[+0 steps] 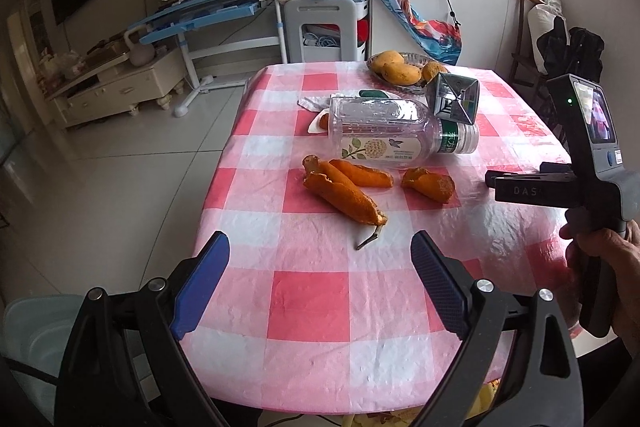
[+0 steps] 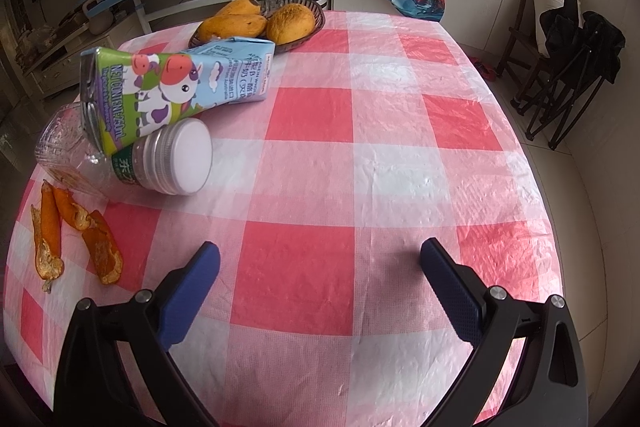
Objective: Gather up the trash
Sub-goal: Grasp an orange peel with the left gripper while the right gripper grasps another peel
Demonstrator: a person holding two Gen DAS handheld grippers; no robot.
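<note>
Orange peels [image 1: 344, 187] are found lying at mid-table on the checked cloth [image 1: 308, 299], just near of a clear plastic bottle [image 1: 384, 131] on its side. A milk carton [image 2: 176, 87] is seen propped on the bottle's capped end. All are judged light; the peels soft and curled, best taken across the middle; the bottle smooth and prone to roll, best taken at the neck. A fruit basket [image 2: 304, 31] stands at the far edge. The left tongs [image 1: 320, 283] and right tongs [image 2: 320, 291] are held spread wide and empty.
</note>
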